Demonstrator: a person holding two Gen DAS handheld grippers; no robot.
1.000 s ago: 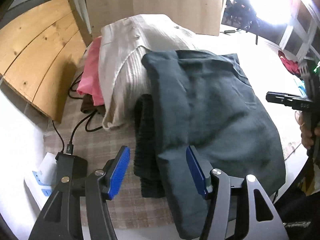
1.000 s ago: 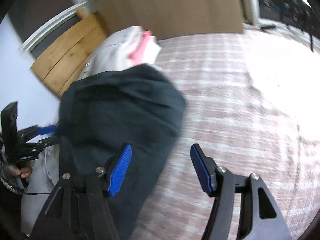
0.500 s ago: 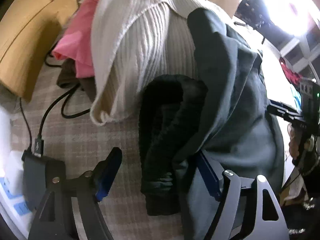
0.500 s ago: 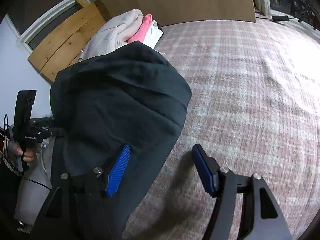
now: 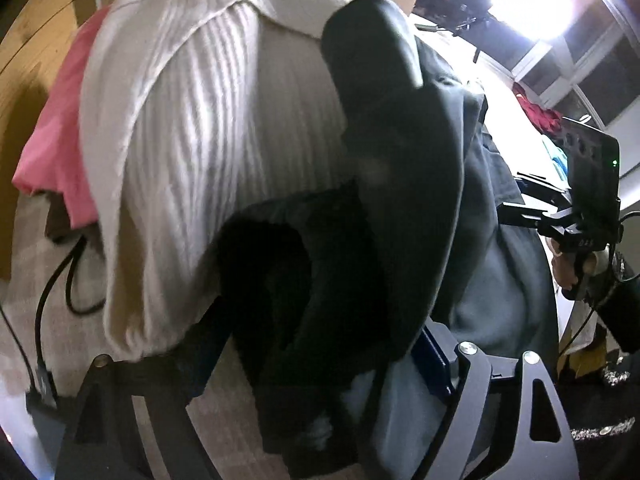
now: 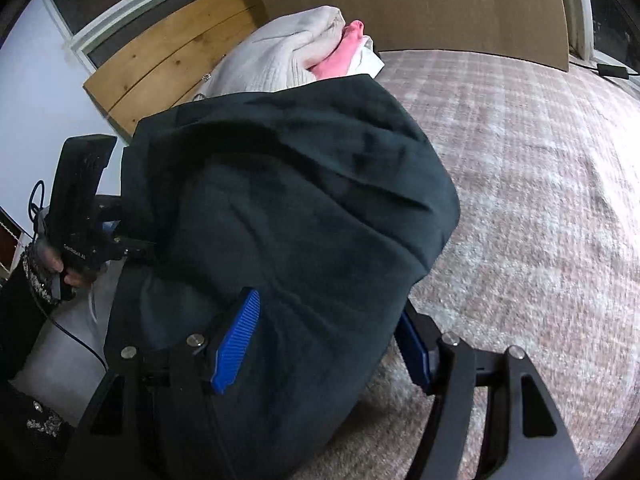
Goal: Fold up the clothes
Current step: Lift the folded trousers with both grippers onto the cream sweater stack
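Observation:
A dark green-grey garment (image 6: 304, 208) lies draped over a pile of clothes on a checked bed cover (image 6: 540, 184). My right gripper (image 6: 324, 344) is open, its jaws wide apart with the garment's near corner between them. My left gripper (image 5: 320, 356) is open at the garment's other edge (image 5: 400, 184), with dark cloth and a black knit piece (image 5: 280, 292) between its jaws. A cream ribbed sweater (image 5: 192, 148) and a pink garment (image 5: 60, 132) lie behind. The left gripper also shows at the left in the right wrist view (image 6: 80, 220).
A wooden headboard (image 6: 176, 56) and a wooden panel (image 6: 420, 4) stand behind the pile. A black cable (image 5: 52, 300) and charger lie on the cover left of the clothes. The checked cover spreads to the right. Bright window light fills the far right in the left wrist view.
Both grippers have pushed forward onto the dark garment; its edges now sit between the open jaws of each. The clothes pile fills more of the left wrist view.

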